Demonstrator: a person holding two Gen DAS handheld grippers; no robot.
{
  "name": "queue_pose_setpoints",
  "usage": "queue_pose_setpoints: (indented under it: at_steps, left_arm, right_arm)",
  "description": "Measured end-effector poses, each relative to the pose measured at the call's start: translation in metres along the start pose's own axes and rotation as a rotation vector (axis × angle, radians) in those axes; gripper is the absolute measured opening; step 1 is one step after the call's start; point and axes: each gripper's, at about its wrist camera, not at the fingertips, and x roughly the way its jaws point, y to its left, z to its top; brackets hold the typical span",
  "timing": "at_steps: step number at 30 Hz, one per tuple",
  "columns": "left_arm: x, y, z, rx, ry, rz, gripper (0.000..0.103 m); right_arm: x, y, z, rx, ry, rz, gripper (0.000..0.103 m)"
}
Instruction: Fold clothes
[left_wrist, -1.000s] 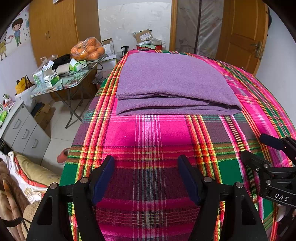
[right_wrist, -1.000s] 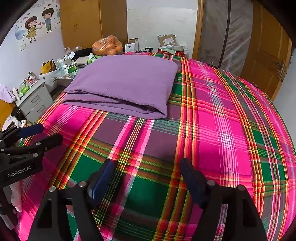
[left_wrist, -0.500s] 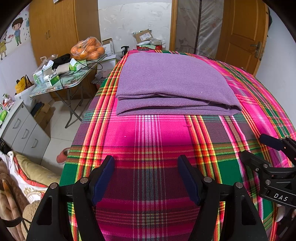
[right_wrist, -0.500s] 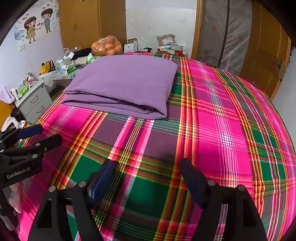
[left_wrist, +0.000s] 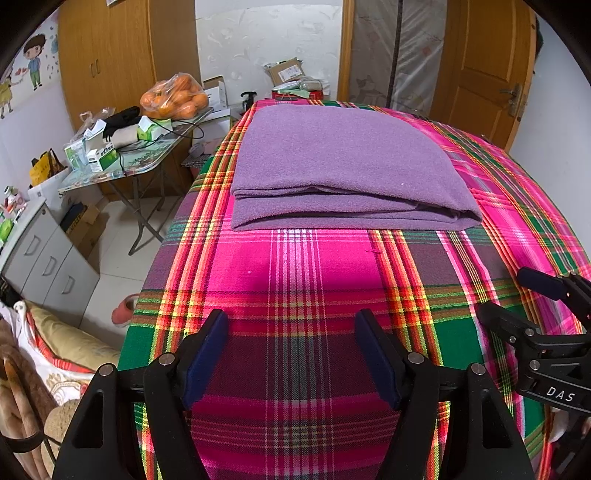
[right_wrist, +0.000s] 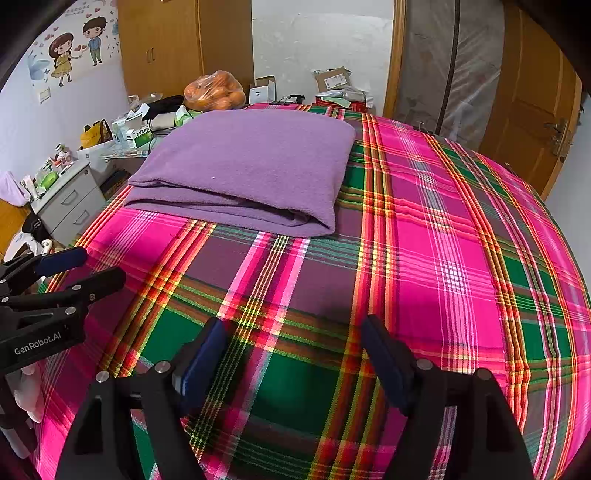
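A bed under a pink and green plaid cover (left_wrist: 295, 266) is filling my view, with a cluttered folding bench (left_wrist: 147, 155) standing beside it. The folded purple garment (left_wrist: 343, 166) is lying flat at the far end. I am holding the left tool (left_wrist: 291, 350) and right tool (right_wrist: 295, 354) wide open, gripping nothing, near the cover's front edge.

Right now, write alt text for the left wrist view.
A folded purple garment lies flat on a bed covered in a pink, green and red plaid sheet, untouched. The left gripper hovers over the sheet with jaws open and empty; the right gripper shows at the right edge, also open. A cluttered folding table stands beside the bed.
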Motion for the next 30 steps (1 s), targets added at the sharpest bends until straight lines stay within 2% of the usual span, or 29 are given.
queue_pose_setpoints:
  at_steps: [30]
  left_arm:
    - [0.0001,0.0011,0.0001,0.001,0.0,0.001,0.073]
  right_arm:
    - [0.0025,0.0007,0.0021,-0.009,0.002,-0.004,0.078]
